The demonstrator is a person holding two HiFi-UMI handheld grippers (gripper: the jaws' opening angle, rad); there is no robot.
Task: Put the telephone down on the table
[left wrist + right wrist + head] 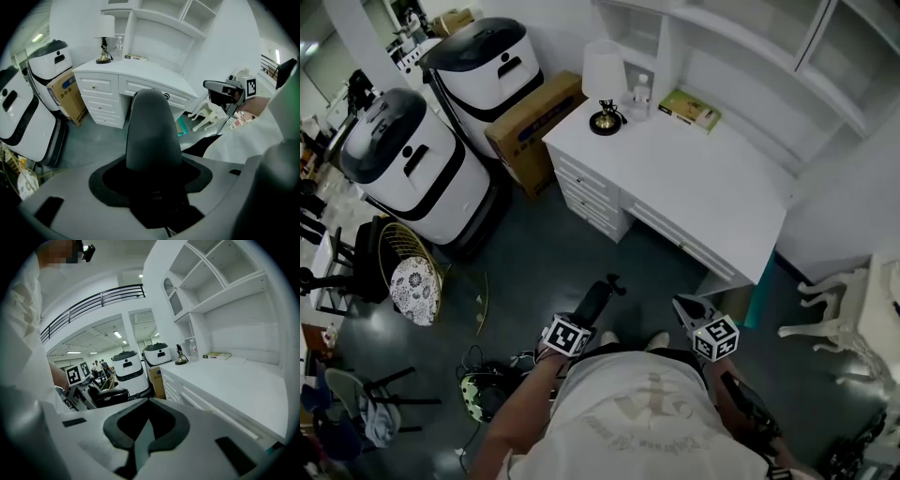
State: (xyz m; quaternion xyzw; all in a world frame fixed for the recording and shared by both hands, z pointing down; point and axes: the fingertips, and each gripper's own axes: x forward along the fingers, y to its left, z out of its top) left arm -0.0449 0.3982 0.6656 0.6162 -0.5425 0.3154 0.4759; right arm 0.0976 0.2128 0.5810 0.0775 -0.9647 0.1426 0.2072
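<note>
Telephone [152, 136] first: its dark, rounded handset stood up between the jaws of the left hand-held gripper [586, 314], which was clenched on it and carried it above the dark floor [675, 267], well apart from the tabletop [703, 178]. In the head view the handset pointed toward 1 o'clock from that gripper's marker cube.

At 3 o'clock from it, the right hand-held gripper [682, 306] had its jaws pressed together with nothing between them, their tip aimed toward 11 o'clock. Both grippers hung just ahead of the person's white shirt [647, 412].

The white tabletop lay at 12 to 1 o'clock from the grippers, with white drawers [591, 197] along the edge nearer the grippers. At its 11 o'clock corner stood a lamp [603, 75] with a white shade and a dark round base. A small clear bottle [639, 94] was just beside the lamp at 3 o'clock, and a green book [690, 110] lay further along at 3 o'clock, near the back shelving.

At 9 o'clock from the tabletop a cardboard box [530, 127] leaned by the drawers. Beyond it, at 9 to 10 o'clock, stood two white-and-black machines [412, 164]. A wire chair with a patterned cushion [412, 277] sat at 9 o'clock from the grippers, and a white ornate chair [844, 319] at 3 o'clock.
</note>
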